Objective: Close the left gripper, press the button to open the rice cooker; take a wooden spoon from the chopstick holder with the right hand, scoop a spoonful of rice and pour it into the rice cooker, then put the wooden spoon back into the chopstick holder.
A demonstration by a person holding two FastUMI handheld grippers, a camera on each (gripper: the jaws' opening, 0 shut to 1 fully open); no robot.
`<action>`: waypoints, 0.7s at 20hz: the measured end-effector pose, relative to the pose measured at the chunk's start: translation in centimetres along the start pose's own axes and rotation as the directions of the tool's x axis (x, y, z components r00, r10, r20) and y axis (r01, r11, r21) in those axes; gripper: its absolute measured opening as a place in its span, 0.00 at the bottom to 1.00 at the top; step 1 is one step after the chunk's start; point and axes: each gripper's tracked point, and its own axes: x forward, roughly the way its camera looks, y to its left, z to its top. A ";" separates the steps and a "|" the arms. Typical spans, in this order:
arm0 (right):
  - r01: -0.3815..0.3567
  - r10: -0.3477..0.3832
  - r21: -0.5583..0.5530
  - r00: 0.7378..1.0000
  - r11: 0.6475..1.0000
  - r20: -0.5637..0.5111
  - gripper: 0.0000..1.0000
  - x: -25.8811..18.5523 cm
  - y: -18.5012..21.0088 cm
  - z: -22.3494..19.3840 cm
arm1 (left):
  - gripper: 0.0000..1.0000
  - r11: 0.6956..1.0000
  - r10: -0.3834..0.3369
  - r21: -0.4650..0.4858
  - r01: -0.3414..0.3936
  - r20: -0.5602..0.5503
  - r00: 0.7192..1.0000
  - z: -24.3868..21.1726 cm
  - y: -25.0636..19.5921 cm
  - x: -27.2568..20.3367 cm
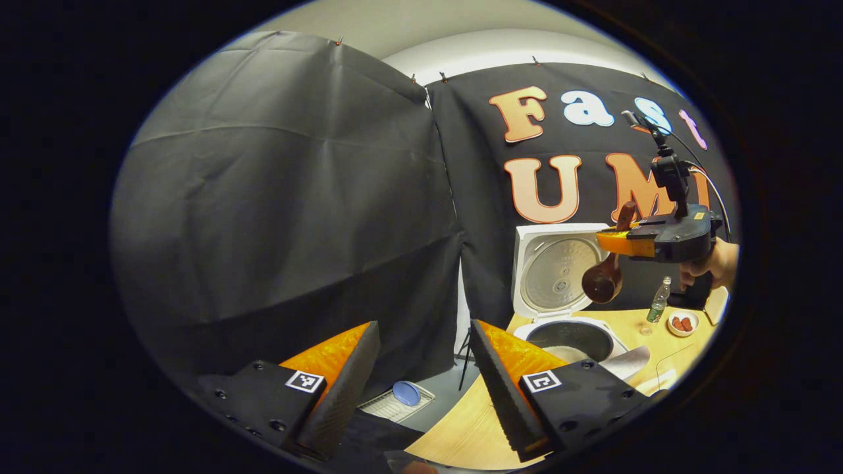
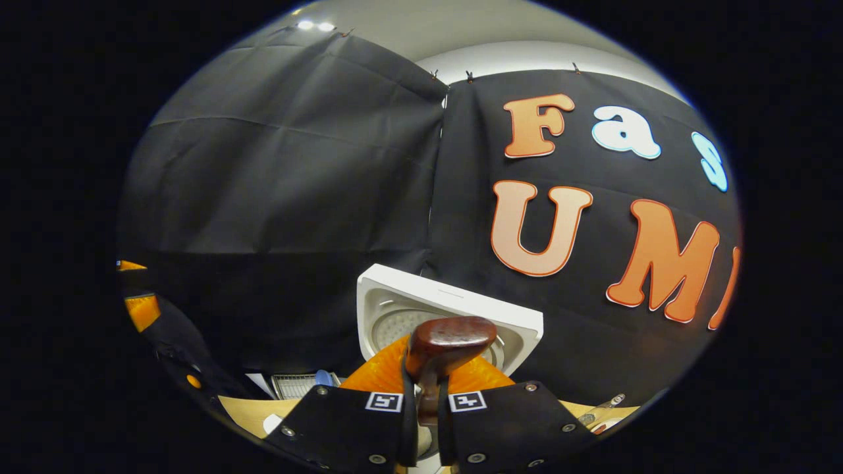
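The right claw (image 2: 426,401) clamps the dark wooden spoon (image 1: 602,280) above the open white rice cooker (image 1: 571,339) at four o'clock in the left gripper view. The left claw (image 1: 421,375) stands apart, empty. A tilted grip could spill rice onto the pale wooden worktop (image 1: 474,428). Whether the bowl still carries rice is hard to tell.

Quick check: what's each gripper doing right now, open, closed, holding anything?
Left gripper: open, holding nothing.
Right gripper: shut on the wooden spoon, above the open rice cooker.
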 end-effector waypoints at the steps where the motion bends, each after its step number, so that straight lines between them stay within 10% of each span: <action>1: 0.002 -0.002 0.022 1.000 1.000 -0.005 0.11 -0.1 -0.1 -0.3 | 0.93 1.000 -0.001 0.005 0.001 0.002 1.000 0.0 -0.1 -0.2; 14: 0.080 -0.048 0.543 0.996 0.836 -0.072 0.11 -11.1 -12.7 -5.0 | 0.95 0.999 -0.034 -0.012 0.034 0.017 0.999 2.6 -8.9 -2.4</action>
